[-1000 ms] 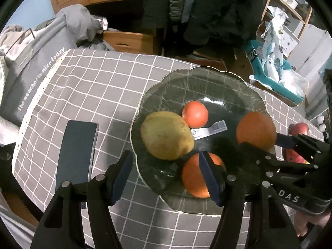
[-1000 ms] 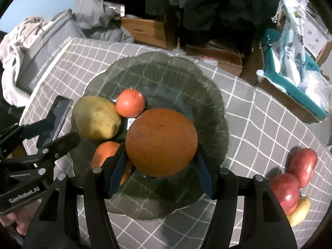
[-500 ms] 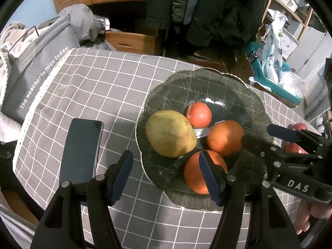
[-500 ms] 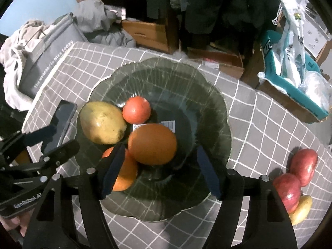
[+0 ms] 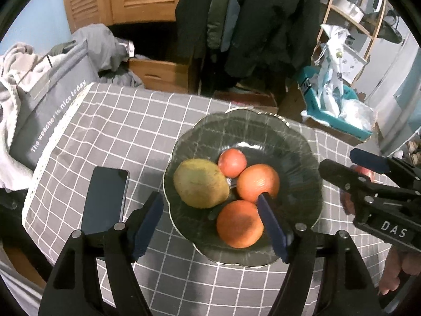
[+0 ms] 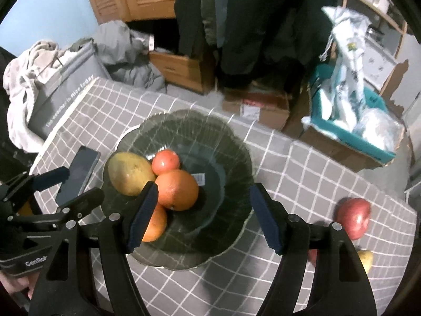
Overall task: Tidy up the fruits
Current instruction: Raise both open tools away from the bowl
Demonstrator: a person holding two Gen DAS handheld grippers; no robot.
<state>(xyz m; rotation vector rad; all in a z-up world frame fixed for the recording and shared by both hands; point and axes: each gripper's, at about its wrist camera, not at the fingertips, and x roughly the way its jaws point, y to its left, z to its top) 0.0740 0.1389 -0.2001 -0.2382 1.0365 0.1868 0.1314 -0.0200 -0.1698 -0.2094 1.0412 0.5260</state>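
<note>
Both tongs point steeply down over a dark glass plate [image 5: 302, 142] on a grey checked tabletop [image 5: 126, 131]. The left tongs [image 5: 210, 223] are opening, with nothing pressed between their blue pads; they hover above the plate's near left rim. The right tongs [image 6: 204, 216] are released and empty, held above the plate's near half.

In the plate lie four fruits, bunched together on its left side: a yellow-green mango [image 5: 201, 183], a small red fruit [image 5: 232, 163] behind it, an orange [image 5: 257, 183] in the middle, and a second orange [image 5: 239, 223] nearest the cameras. In the right wrist view, that nearer orange is half hidden behind a tong pad.

Right of the plate, a red apple [image 6: 354, 218] rests on the tabletop. Two more fruits near it are mostly cut off by the right tongs' frame. Left of the plate lies a dark phone [image 5: 105, 197]. Part of a hand [image 5: 400, 271] shows at the edge, blurred. Beyond the tabletop are hanging coats, boxes and a grey bag.
</note>
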